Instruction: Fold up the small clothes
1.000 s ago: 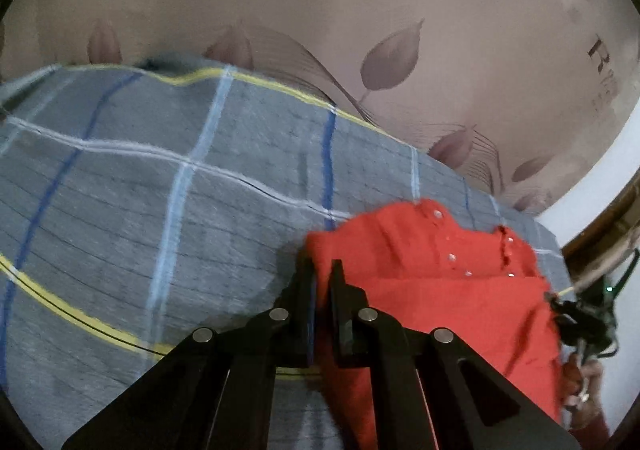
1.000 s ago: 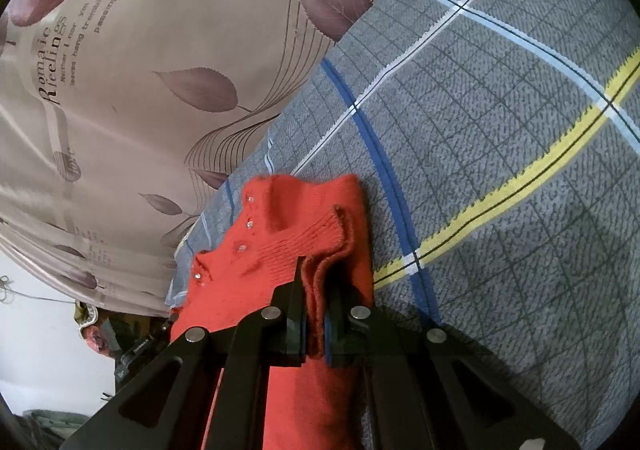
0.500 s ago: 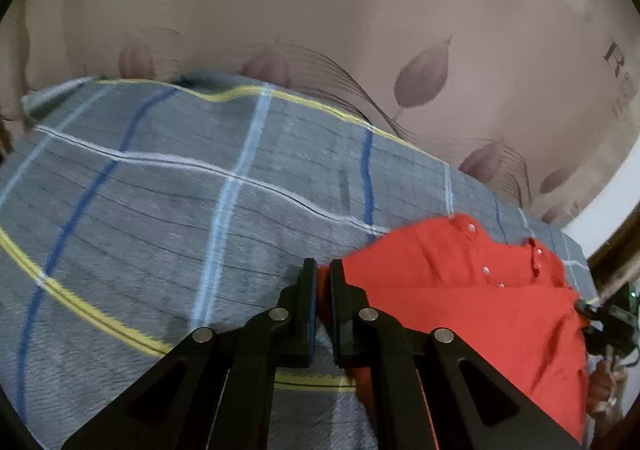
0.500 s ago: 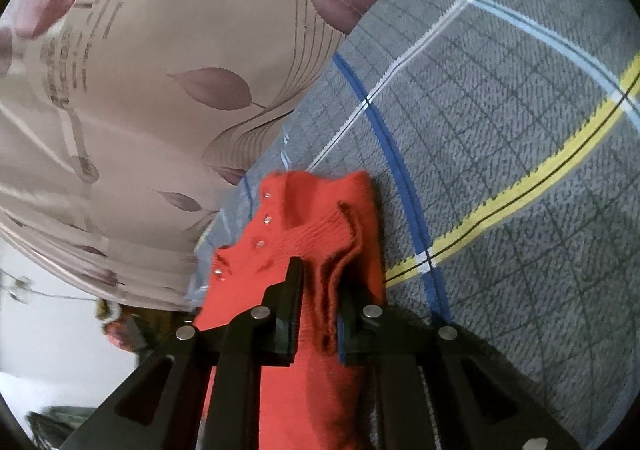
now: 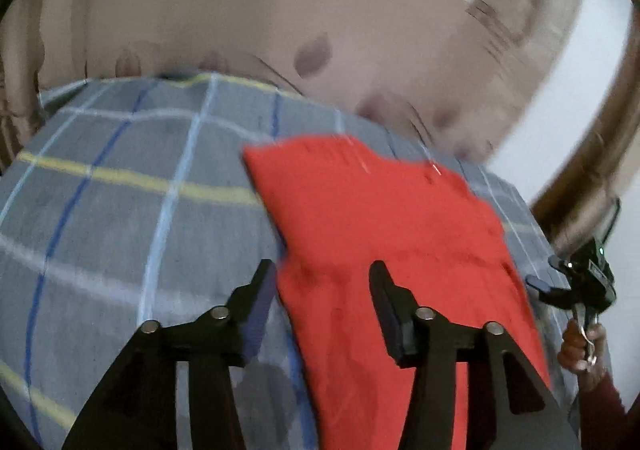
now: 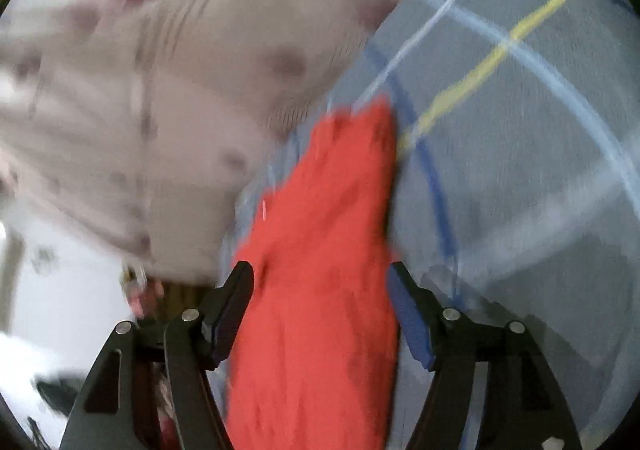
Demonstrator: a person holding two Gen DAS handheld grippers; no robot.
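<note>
A small red knit garment (image 5: 384, 242) lies folded on the grey checked bedspread (image 5: 120, 217). My left gripper (image 5: 322, 282) is open, its jaws standing apart over the garment's near left edge, holding nothing. In the right wrist view the red garment (image 6: 332, 250) lies between the open jaws of my right gripper (image 6: 320, 286), which holds nothing. The right gripper also shows at the far right of the left wrist view (image 5: 580, 282), held in a hand. Both views are blurred by motion.
A beige curtain with leaf print (image 5: 280, 9) hangs behind the bed. A brown wooden frame (image 5: 592, 169) and white wall stand at the right. The bedspread (image 6: 520, 169) stretches to the right of the garment.
Both grippers have opened and let go of the red garment, which now lies flat on the bedspread. Both have drawn back from it and the views have swung.
</note>
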